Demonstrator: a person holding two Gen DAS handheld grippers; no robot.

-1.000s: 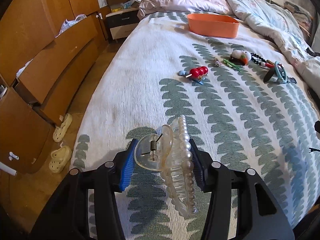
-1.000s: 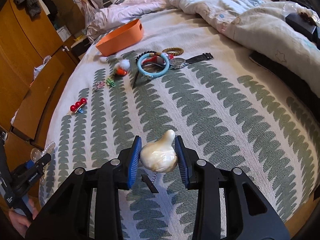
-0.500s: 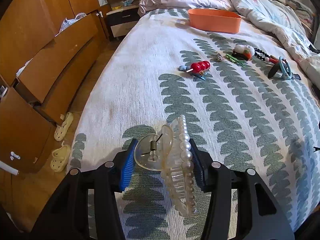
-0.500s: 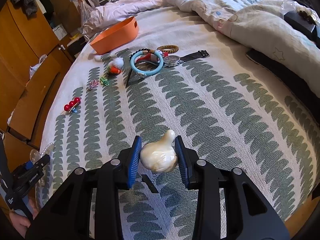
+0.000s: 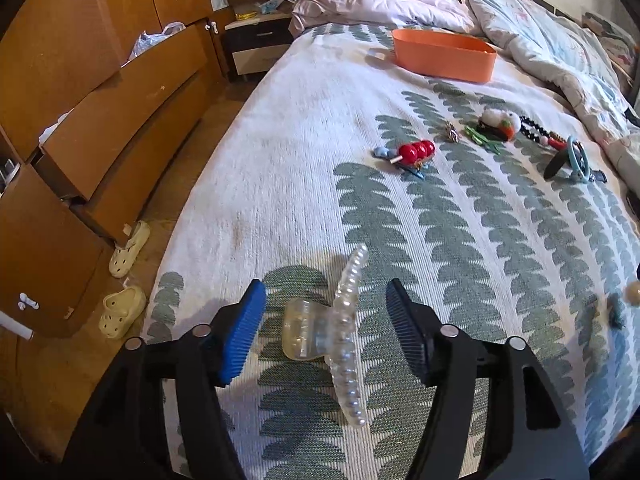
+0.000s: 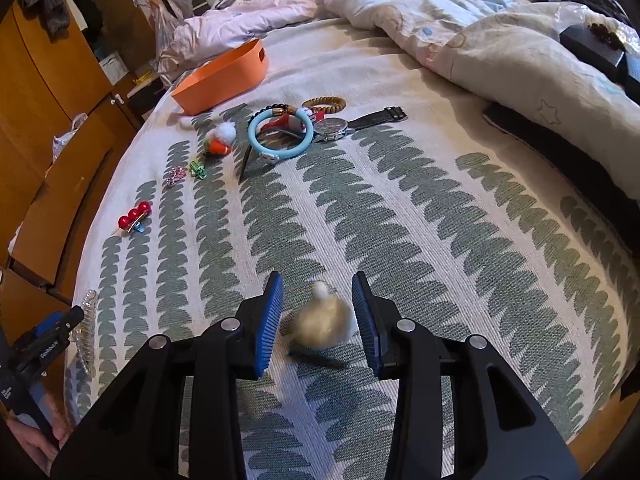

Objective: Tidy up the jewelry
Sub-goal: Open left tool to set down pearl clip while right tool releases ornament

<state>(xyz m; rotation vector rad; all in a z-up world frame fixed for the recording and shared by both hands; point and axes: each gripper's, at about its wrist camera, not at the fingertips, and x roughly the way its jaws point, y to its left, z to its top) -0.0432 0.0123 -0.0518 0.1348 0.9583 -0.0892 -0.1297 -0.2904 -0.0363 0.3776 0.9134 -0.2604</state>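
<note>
An orange bin (image 5: pixel 444 58) sits on the white bedspread (image 5: pixel 288 152) patterned with green leaf rows.

Two downward wrist views, shared bedspread (image 5: pixel 280 128).

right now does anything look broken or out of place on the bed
Yes. The hair claw looks split in two: a clear pearl half lies between the left gripper's jaws, which have just been opening, and a cream half with a loose spring sits blurred between the right gripper's jaws, also just opening.
</note>
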